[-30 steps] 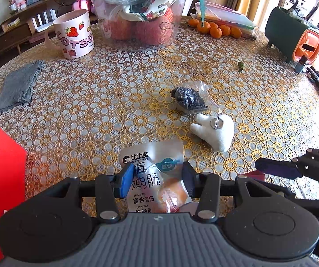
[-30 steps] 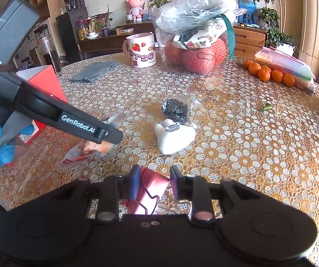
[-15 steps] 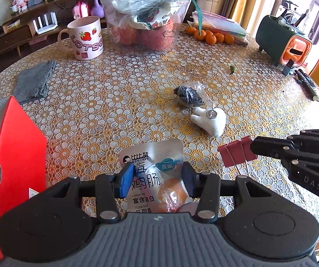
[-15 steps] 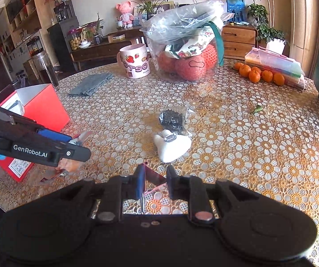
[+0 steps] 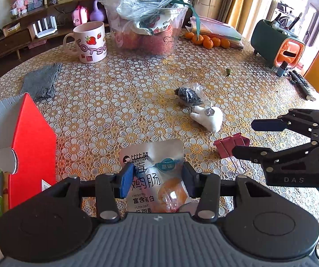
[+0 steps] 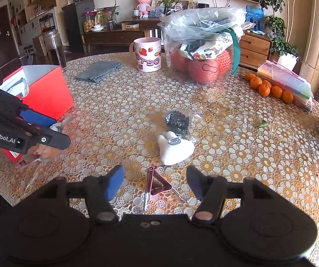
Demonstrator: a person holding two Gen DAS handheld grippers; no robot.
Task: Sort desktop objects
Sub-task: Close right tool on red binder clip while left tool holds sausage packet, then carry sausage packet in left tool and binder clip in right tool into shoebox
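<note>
My left gripper is shut on a silver snack packet with Chinese print and holds it above the table beside an open red box. My right gripper is open, its jaws wide apart around a dark red binder clip that lies on the tablecloth; the clip also shows in the left wrist view. A white plush toy and a small clear bag of black bits lie just beyond the clip.
A strawberry mug, a clear tub of red balls under plastic, a grey cloth, tangerines and a green and orange holder stand toward the far side of the round table.
My right gripper has opened and let go of the binder clip, which now lies on the table. My left gripper has lifted and drawn back with the packet toward the red box.
</note>
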